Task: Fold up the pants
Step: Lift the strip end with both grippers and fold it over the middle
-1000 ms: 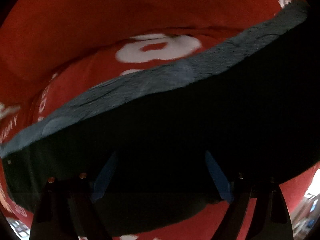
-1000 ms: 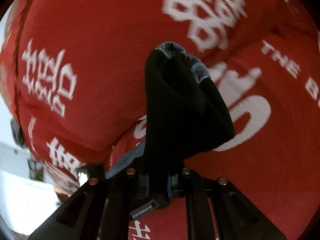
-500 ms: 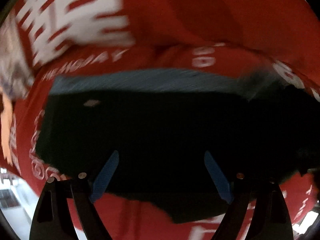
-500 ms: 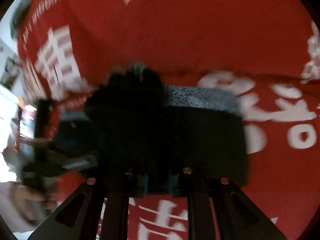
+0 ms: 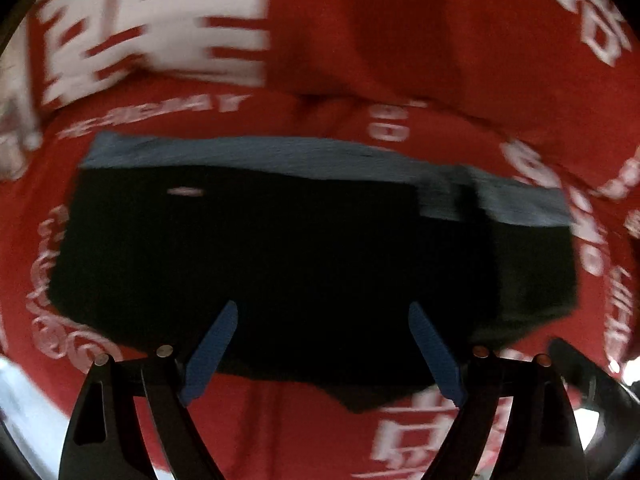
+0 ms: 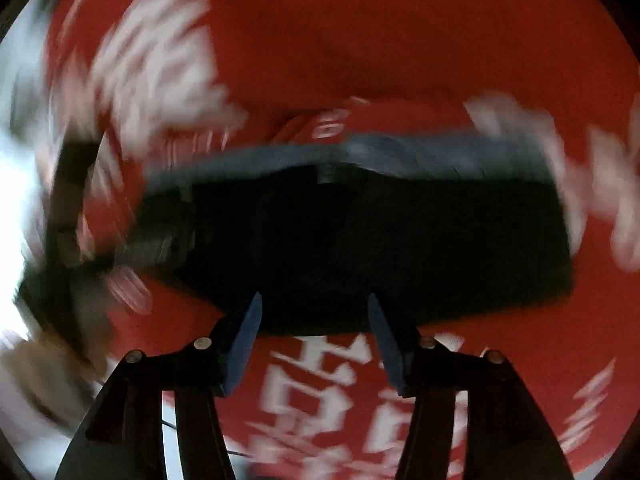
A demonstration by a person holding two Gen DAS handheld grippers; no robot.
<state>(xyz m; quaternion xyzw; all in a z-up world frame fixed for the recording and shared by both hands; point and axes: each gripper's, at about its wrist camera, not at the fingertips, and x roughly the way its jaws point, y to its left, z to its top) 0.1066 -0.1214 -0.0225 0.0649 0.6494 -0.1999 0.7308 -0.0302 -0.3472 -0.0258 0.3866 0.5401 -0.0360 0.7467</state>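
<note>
The black pants (image 5: 304,256) lie folded into a flat rectangle on the red cloth, with a grey-blue waistband (image 5: 280,156) along the far edge. My left gripper (image 5: 322,312) is open and empty, just above the near edge of the pants. In the right wrist view the pants (image 6: 380,240) lie the same way, blurred. My right gripper (image 6: 314,304) is open and empty at their near edge. The other gripper (image 6: 68,208) shows as a dark blur at the left.
A red cloth with white lettering (image 5: 152,40) covers the surface under and around the pants; it also shows in the right wrist view (image 6: 320,396). A bright area (image 6: 16,184) lies beyond the cloth's left edge.
My right gripper has let go of the bunched pants and opened. The pants now lie flat on the cloth. Both grippers have drawn back toward the near edge.
</note>
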